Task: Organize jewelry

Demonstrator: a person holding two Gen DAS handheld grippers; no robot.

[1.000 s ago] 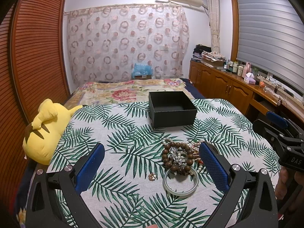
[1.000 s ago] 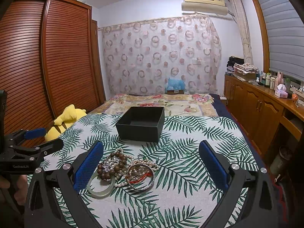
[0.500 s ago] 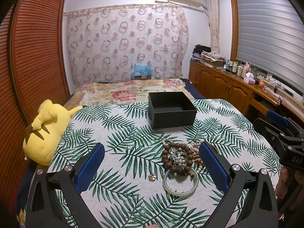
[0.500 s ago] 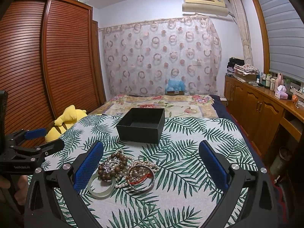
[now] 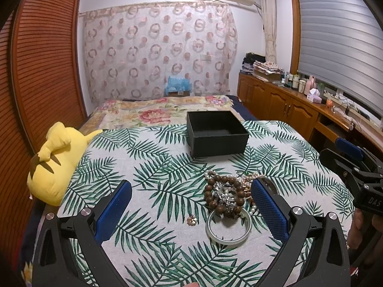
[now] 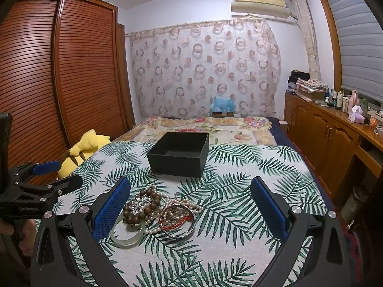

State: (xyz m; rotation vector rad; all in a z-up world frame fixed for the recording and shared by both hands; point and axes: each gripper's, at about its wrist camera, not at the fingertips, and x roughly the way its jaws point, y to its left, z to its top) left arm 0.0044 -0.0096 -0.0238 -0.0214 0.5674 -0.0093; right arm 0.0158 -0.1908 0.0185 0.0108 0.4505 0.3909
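Currently both the left hand-held gripper point(image 5: 191, 211) and right hand-held gripper point(image 6: 190, 211) hang wide apart, empty. Jewelry pile point(image 6: 158, 211) sits on the leaf-print cloth point(image 6: 239, 191), black box point(image 6: 178, 156) at its 12 o'clock. Tangled beads look light, slippery; the stiff pale bangle point(image 5: 228, 227) at the pile's 6 o'clock looks easiest to pinch by its rim.

The left tongs point(image 5: 191, 205) have a black plastic frame with two arms, and each arm ends in a blue pad point(image 5: 268, 211) with a fine grid texture. Round silver screws point(image 5: 296, 210) sit on the joints. The right tongs point(image 6: 190, 206) look the same. Seen from the side, their black body carries white letters.
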